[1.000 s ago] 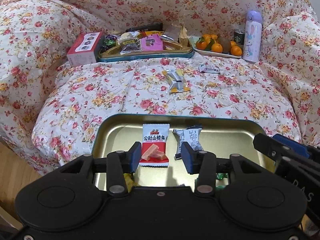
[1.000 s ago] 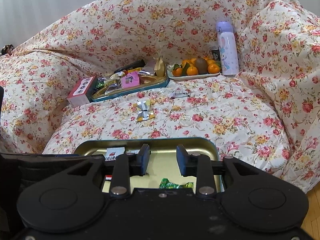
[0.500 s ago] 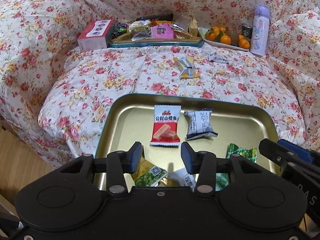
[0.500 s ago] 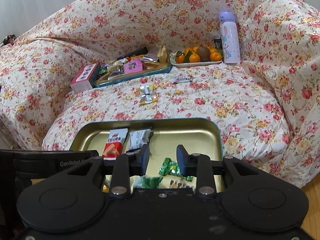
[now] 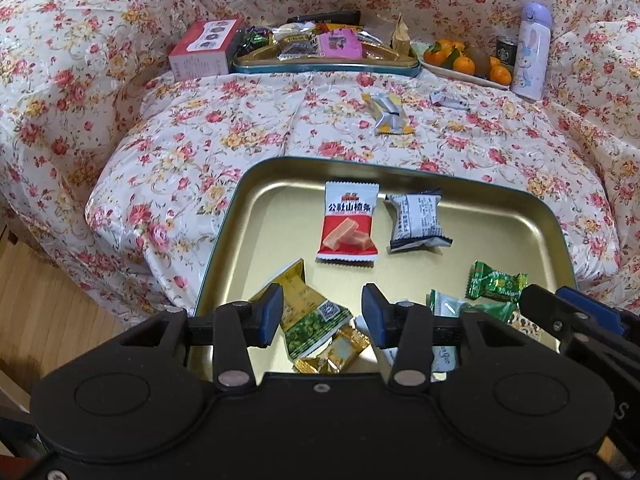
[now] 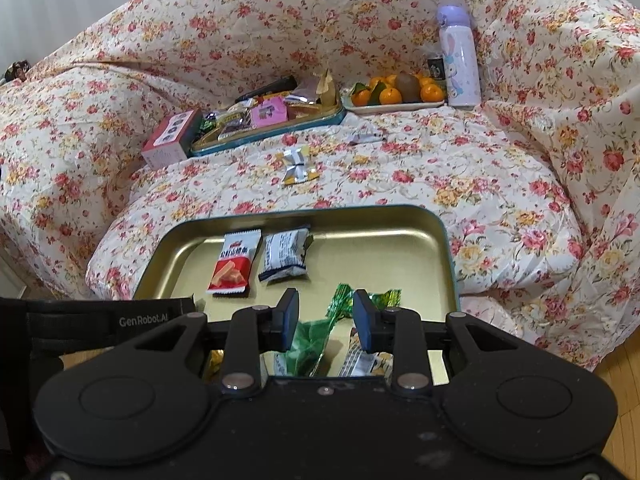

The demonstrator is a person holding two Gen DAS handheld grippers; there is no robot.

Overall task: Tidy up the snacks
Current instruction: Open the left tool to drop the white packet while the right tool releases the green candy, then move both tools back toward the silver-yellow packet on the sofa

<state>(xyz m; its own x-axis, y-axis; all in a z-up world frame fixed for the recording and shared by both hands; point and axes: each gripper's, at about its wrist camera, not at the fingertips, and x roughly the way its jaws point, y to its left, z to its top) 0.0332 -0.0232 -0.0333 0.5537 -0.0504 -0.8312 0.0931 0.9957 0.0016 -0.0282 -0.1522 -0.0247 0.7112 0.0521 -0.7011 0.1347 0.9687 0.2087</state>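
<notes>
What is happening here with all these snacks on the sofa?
A person holds two grippers over a gold tray of wrapped snacks. The left gripper and the right gripper are both open and hold nothing. One silver packet lies loose on the flowered cover.

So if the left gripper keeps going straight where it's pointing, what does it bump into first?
Probably the green-and-yellow snack packet lying in the gold tray, just below the open left gripper. Depth is hard to judge.

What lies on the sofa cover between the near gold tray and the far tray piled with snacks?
One loose silver-and-yellow wrapped snack on the floral cover, between near tray and far tray; both views show it.
</notes>
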